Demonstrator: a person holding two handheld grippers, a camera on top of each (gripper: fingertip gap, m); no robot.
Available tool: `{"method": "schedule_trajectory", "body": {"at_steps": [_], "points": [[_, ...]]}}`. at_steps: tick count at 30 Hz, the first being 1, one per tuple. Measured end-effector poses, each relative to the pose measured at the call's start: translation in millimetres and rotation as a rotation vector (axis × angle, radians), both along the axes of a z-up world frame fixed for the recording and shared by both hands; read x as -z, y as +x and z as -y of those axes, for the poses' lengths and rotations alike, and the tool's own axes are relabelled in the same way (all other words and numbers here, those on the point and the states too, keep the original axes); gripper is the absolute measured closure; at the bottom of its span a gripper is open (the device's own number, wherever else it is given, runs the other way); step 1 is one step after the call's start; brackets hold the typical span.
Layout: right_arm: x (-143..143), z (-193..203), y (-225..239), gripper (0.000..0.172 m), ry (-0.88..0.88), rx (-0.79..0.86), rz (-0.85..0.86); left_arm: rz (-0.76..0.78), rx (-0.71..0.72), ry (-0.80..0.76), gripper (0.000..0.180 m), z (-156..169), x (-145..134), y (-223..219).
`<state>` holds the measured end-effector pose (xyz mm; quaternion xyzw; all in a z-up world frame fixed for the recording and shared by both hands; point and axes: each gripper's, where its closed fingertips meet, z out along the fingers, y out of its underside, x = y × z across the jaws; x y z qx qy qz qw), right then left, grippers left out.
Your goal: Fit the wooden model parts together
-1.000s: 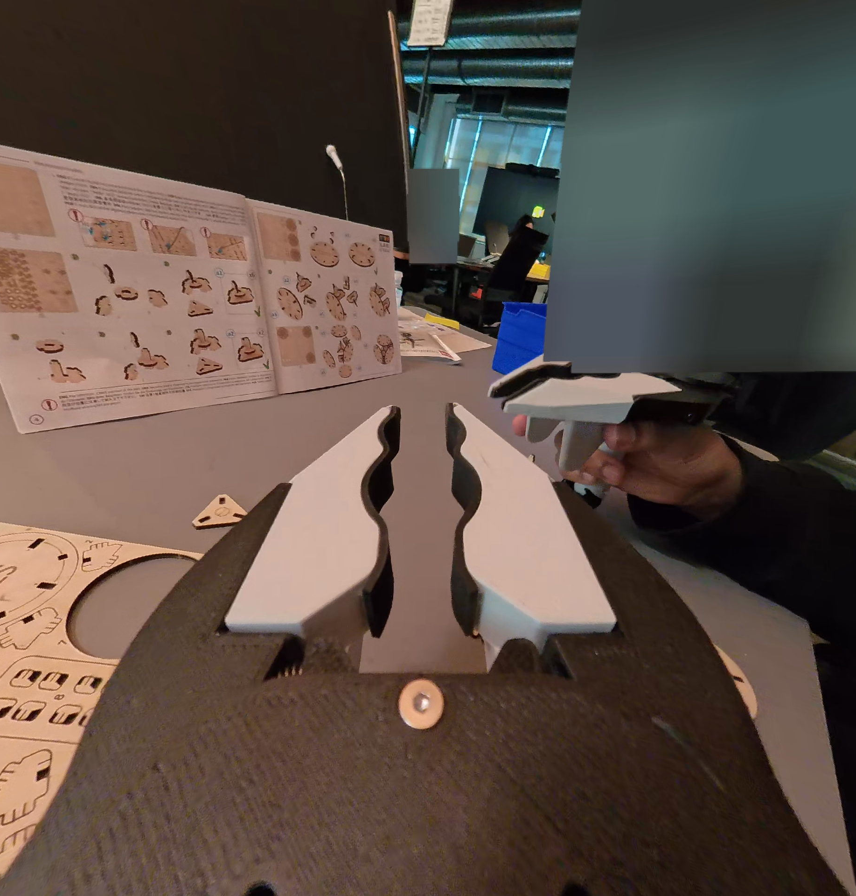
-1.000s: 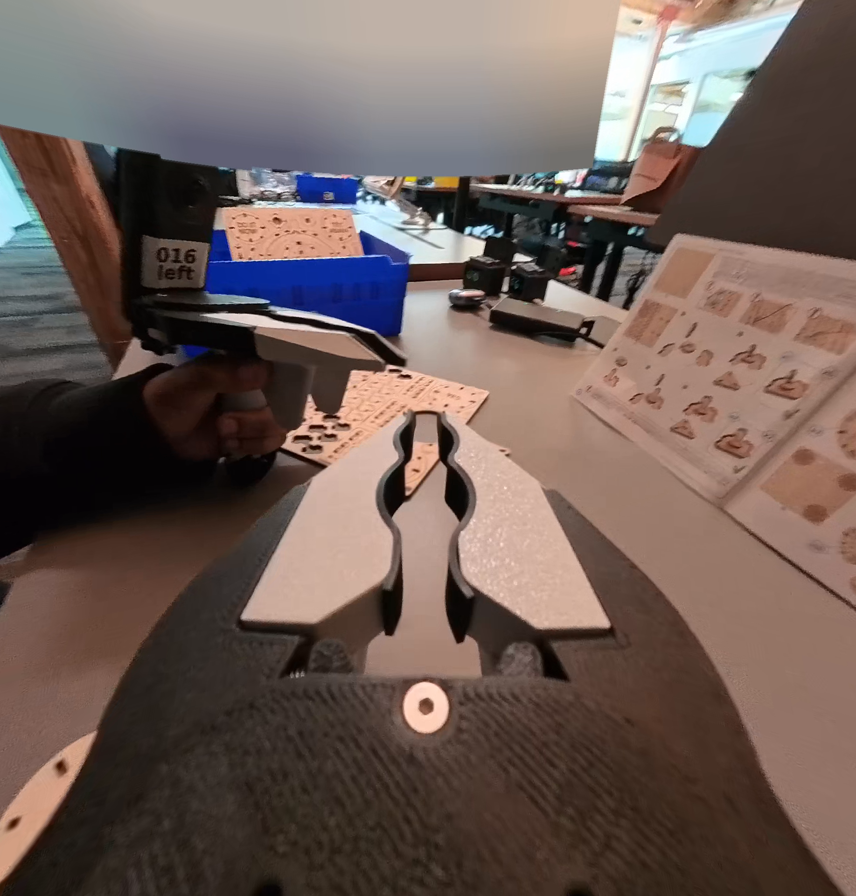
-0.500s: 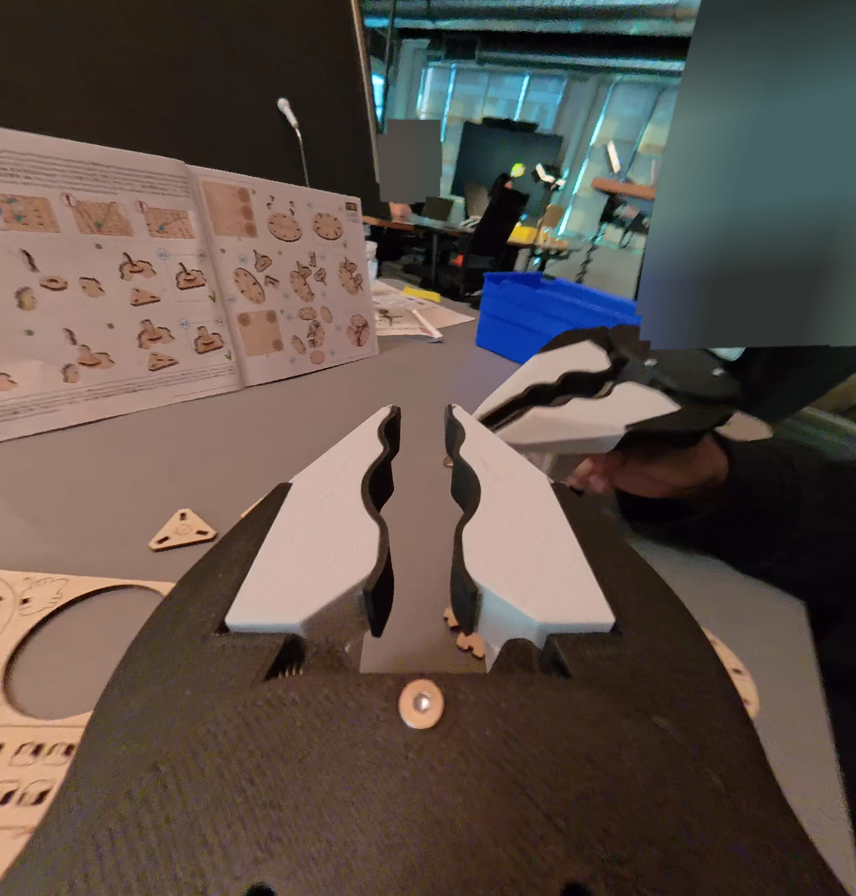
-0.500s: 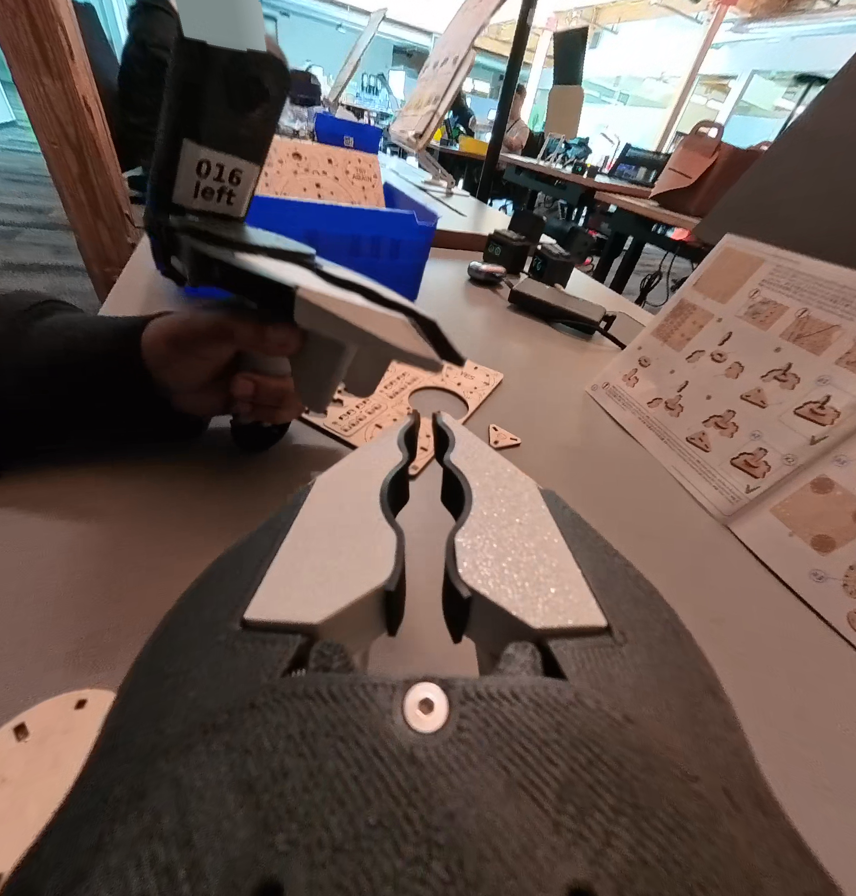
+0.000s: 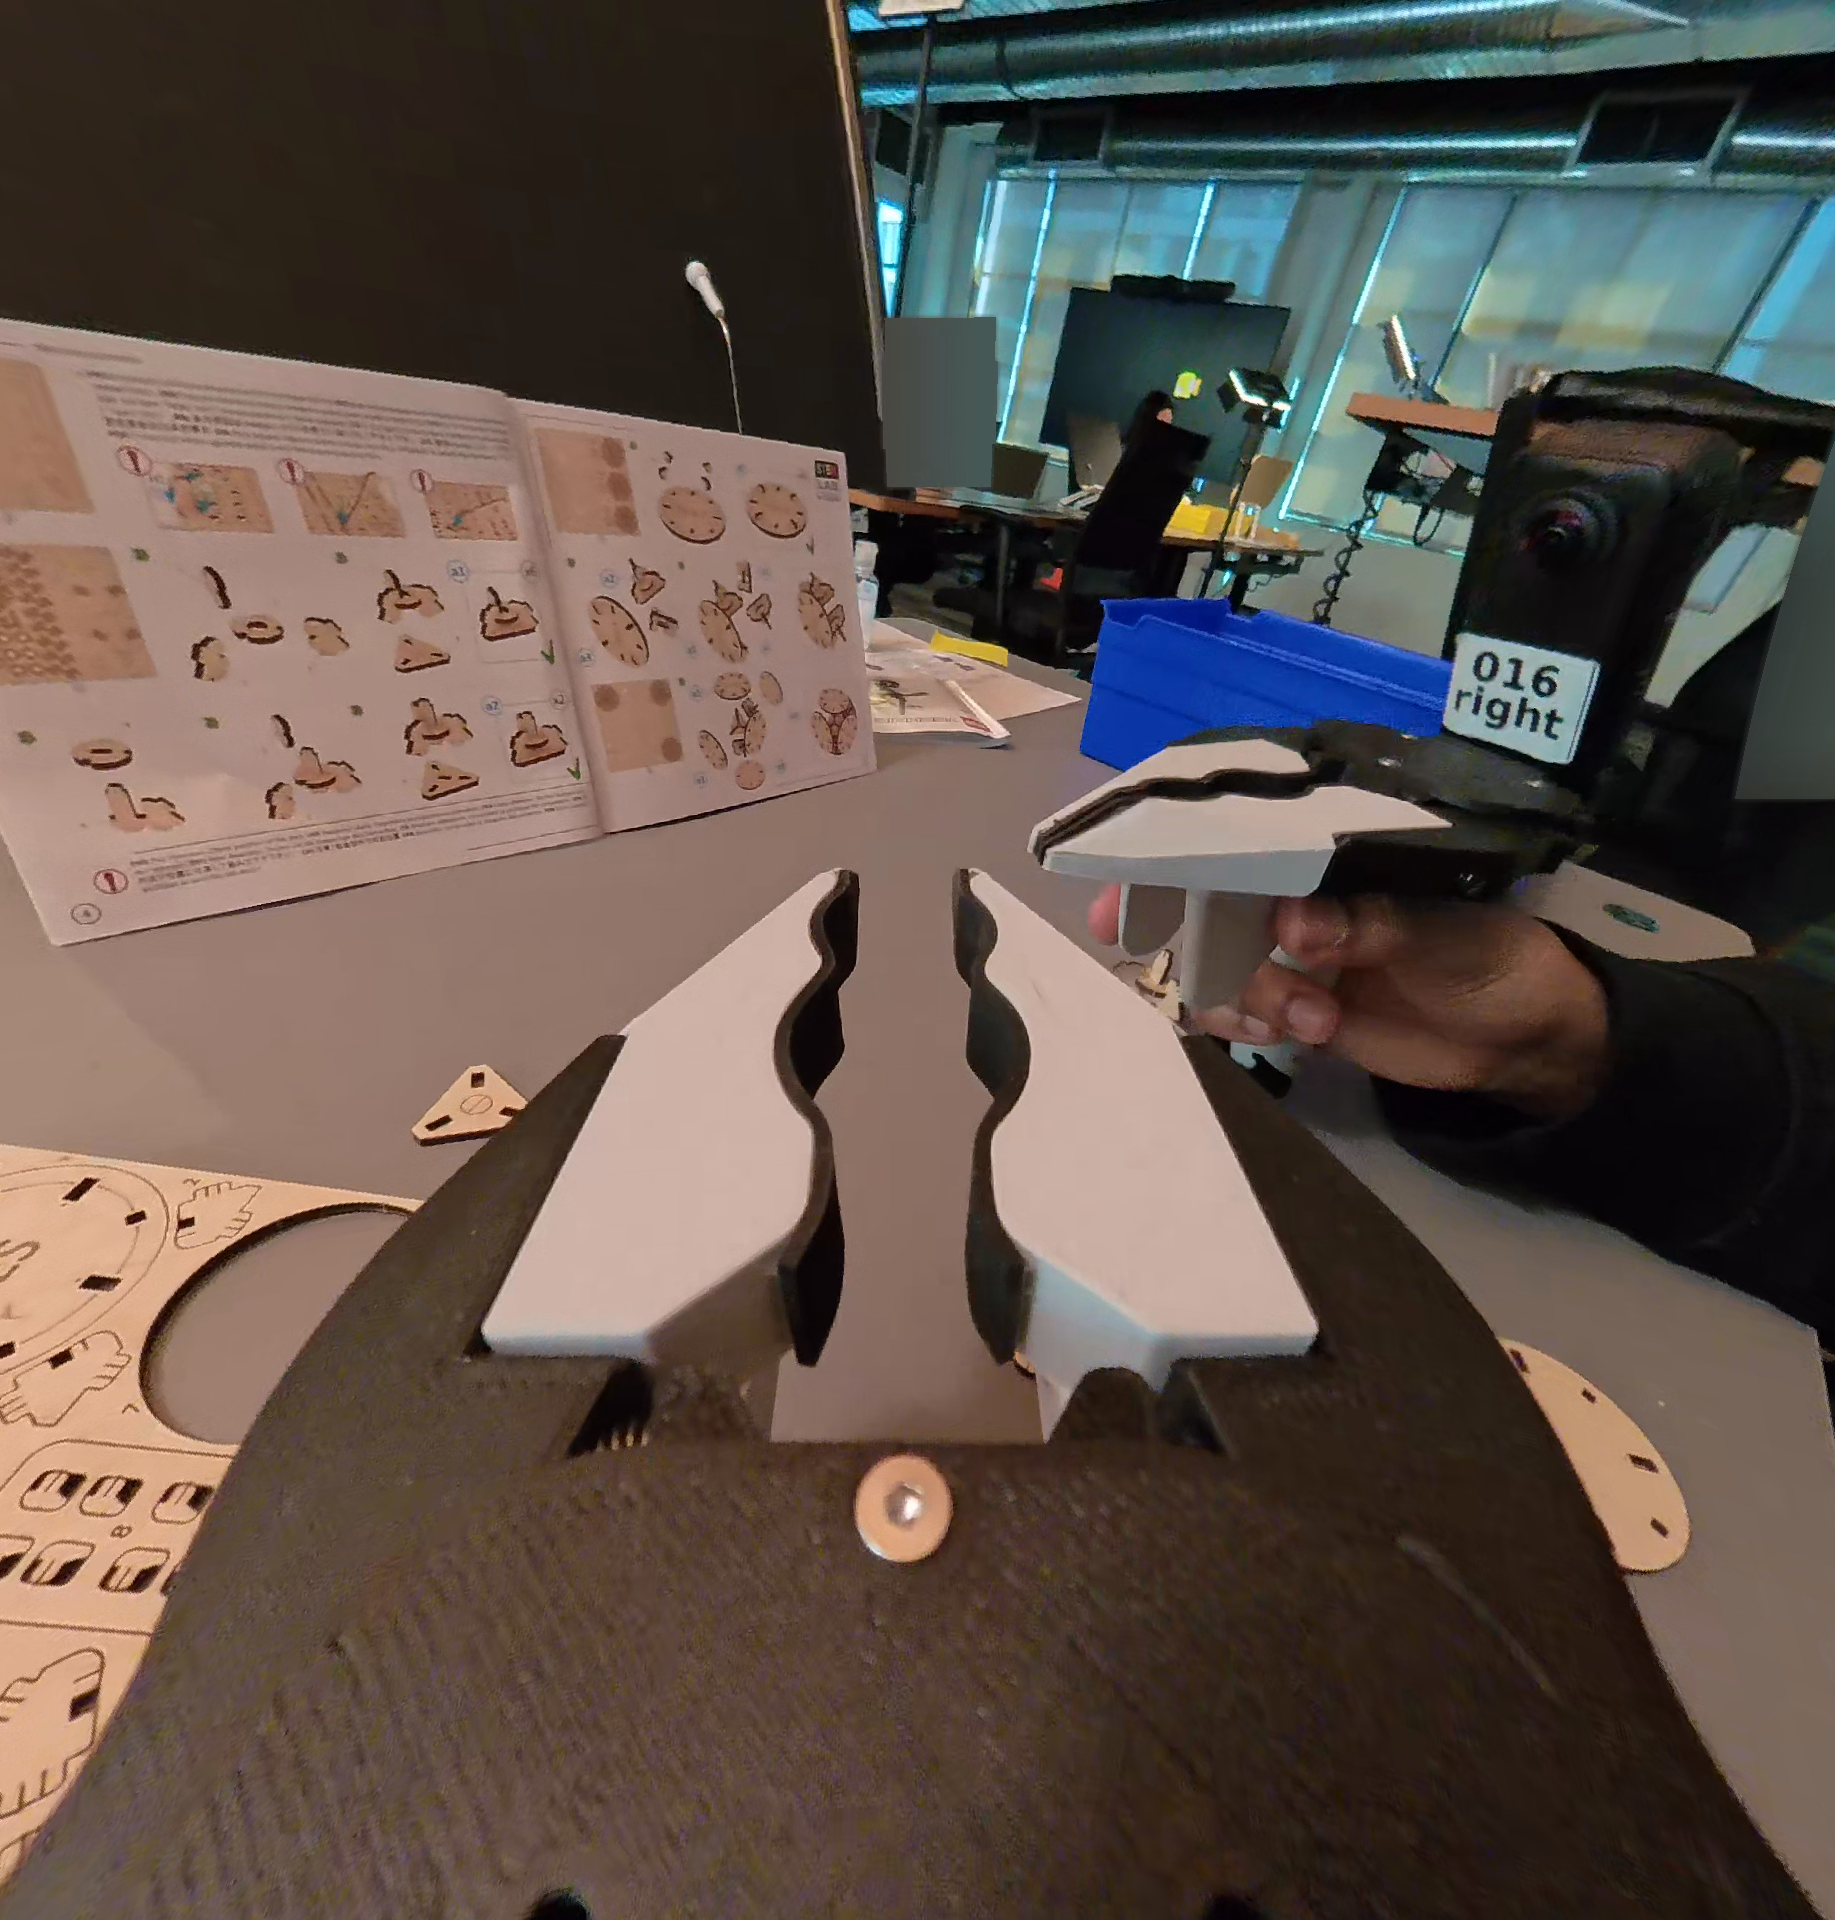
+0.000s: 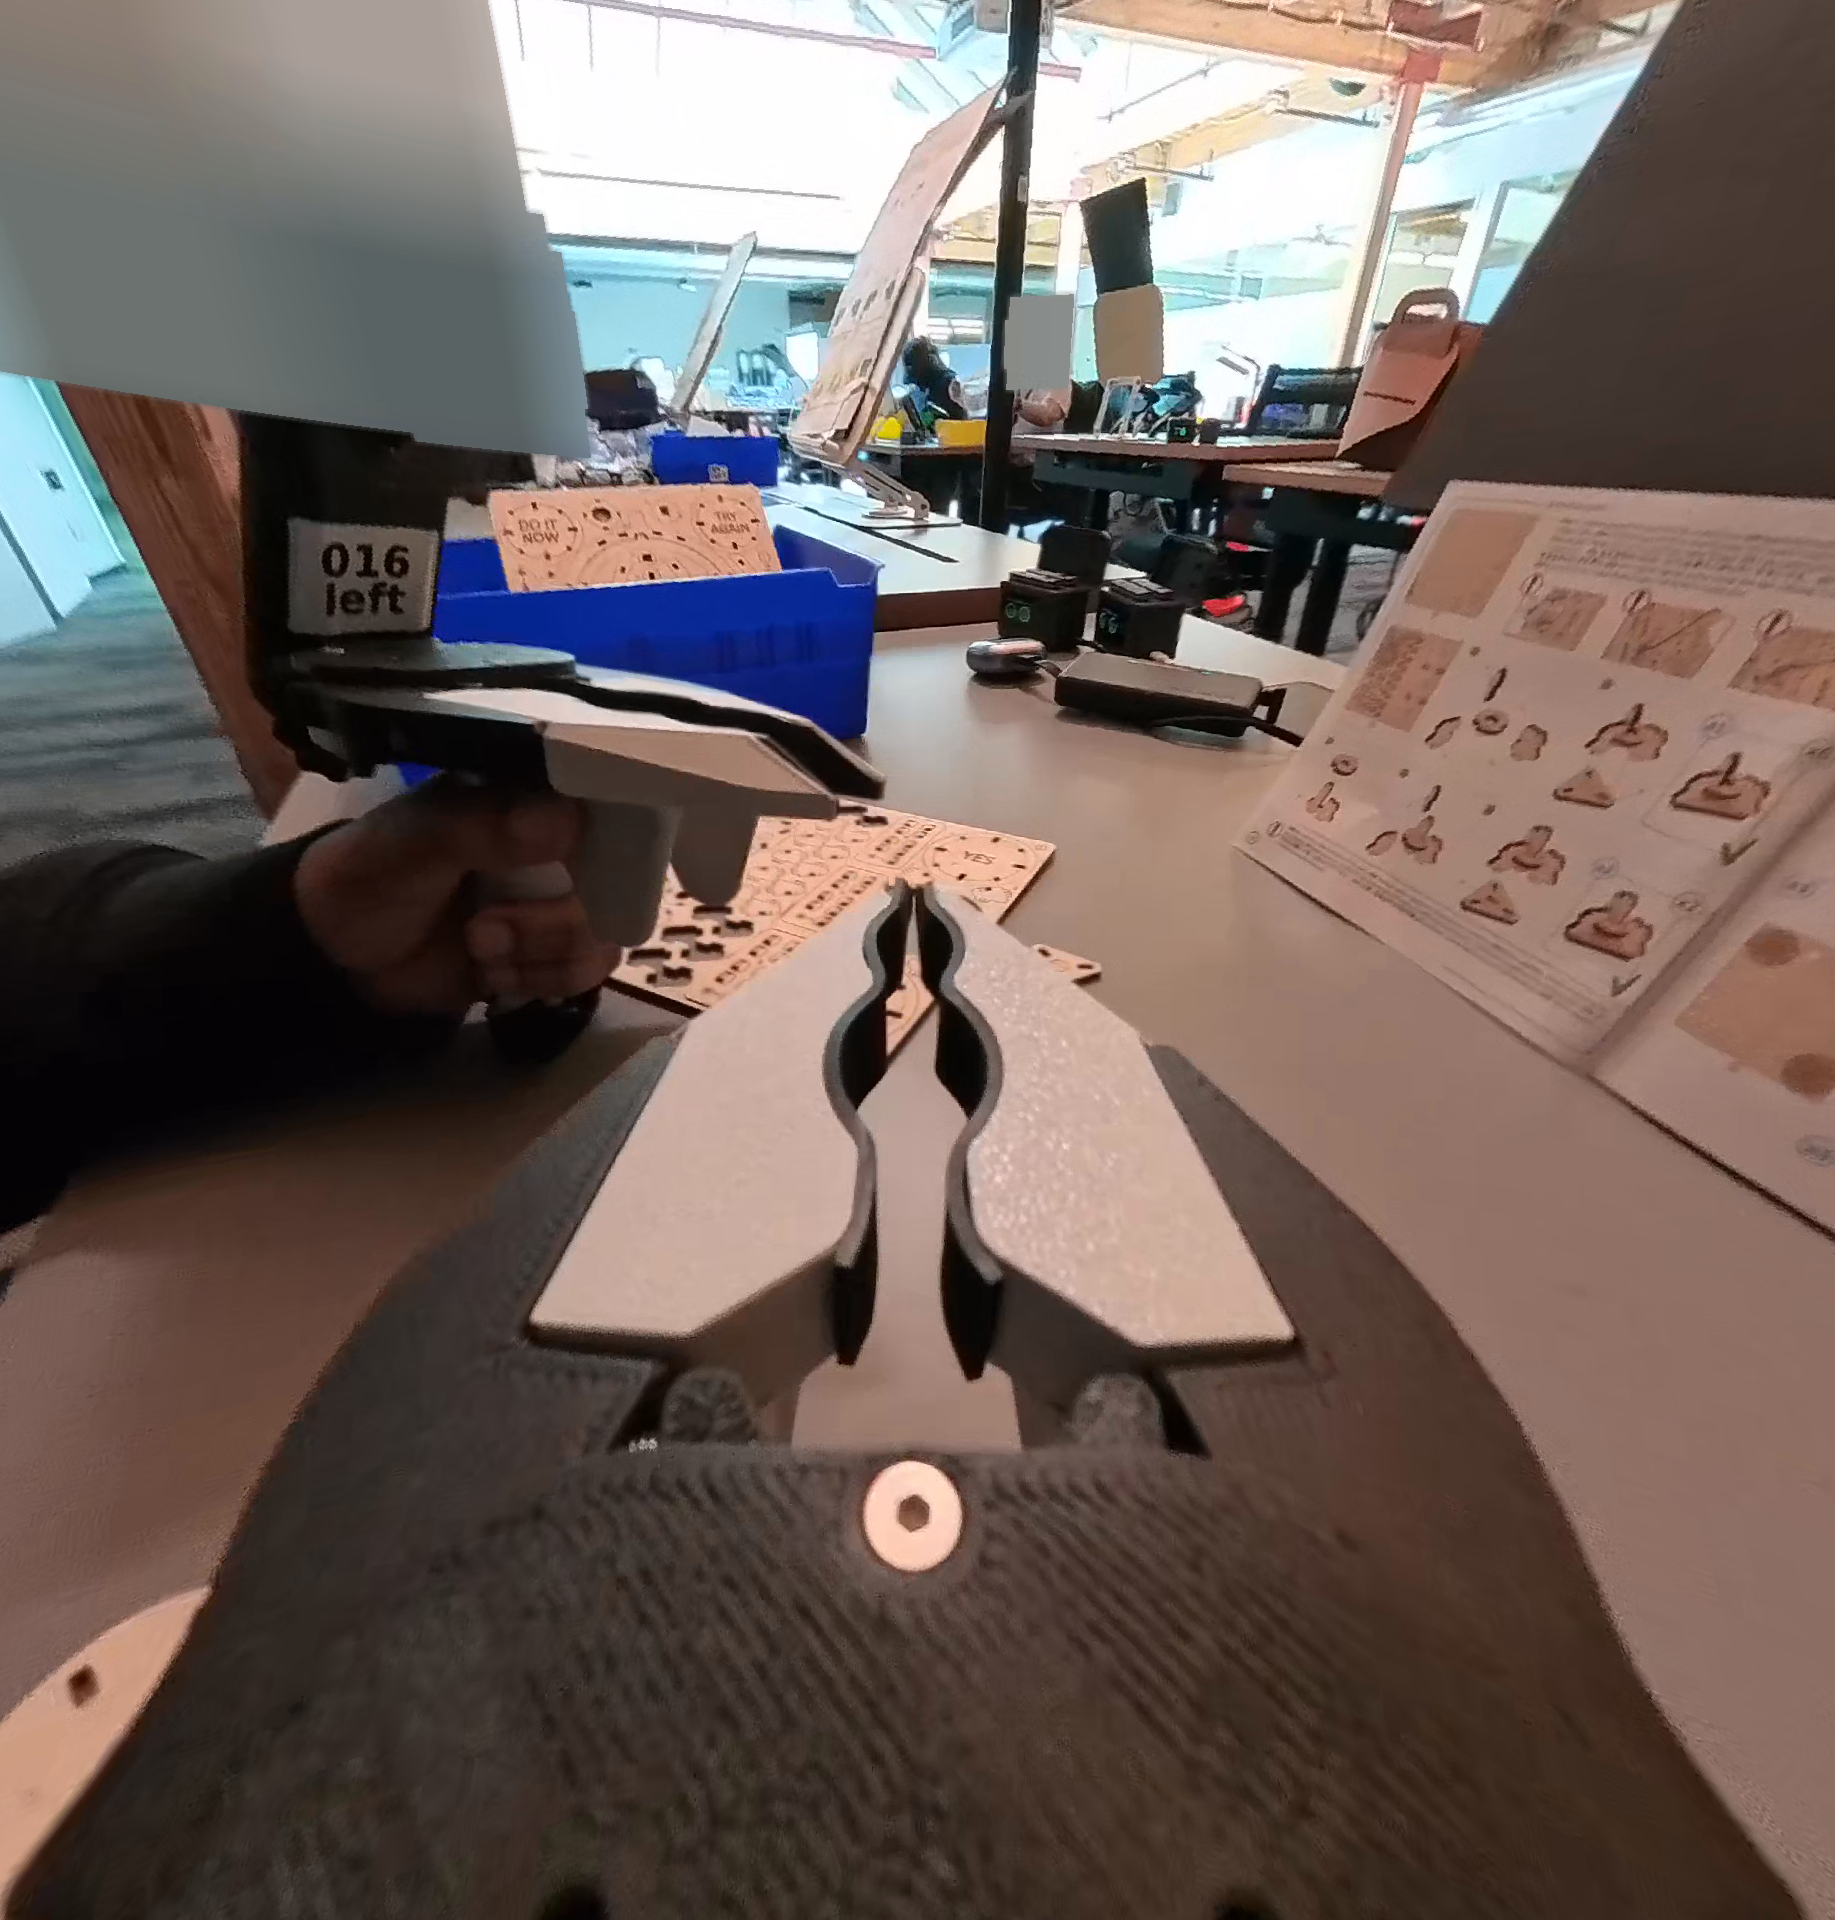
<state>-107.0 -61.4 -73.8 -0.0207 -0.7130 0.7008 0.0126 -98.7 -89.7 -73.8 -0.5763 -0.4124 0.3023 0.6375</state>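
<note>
My left gripper [image 5: 905,883] is open and empty, held above the grey table [image 5: 269,1018]. It also shows side-on in the right wrist view [image 6: 840,792], held in a hand. My right gripper [image 6: 913,896] is shut, its fingertips touching with nothing seen between them. In the left wrist view it [image 5: 1048,836] hovers just right of my left fingertips. A cut wooden puzzle sheet [image 5: 61,1351] lies at my lower left and shows ahead in the right wrist view [image 6: 892,862]. A small wooden triangle [image 5: 471,1107] lies loose on the table beside the sheet [image 6: 1069,961].
An open instruction booklet [image 5: 373,623] stands propped at the back [image 6: 1567,779]. A blue bin [image 5: 1256,675] holds another wooden sheet [image 6: 632,540]. A round wooden disc [image 5: 1609,1465] lies near the table edge. A small wooden piece [image 5: 1152,977] lies under the right gripper. A power adapter [image 6: 1152,681] lies farther back. My left and right fingertips are right by each other. The small wooden triangle [image 5: 471,1107] is about 15 centimetres from both grippers' fingertips.
My right gripper's jaws closed from a narrow gap to fully shut, with nothing between them. Both grippers shifted a little while staying close together. My left gripper stayed open.
</note>
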Motion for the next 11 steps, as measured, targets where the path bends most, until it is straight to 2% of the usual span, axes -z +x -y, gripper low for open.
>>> {"method": "schedule_trajectory", "body": {"at_steps": [4, 11], "points": [[-4.0, -1.0, 1.3, 0.172, -0.022, -0.022, 0.052, -0.003, 0.001, -0.02, 0.163, -2.3, 0.5, 0.3], [-5.3, 0.2, 7.1, 0.172, -0.004, -0.023, -0.008, 0.027, 0.02, 0.023, 0.16, -1.9, 2.4, -1.5]]}}
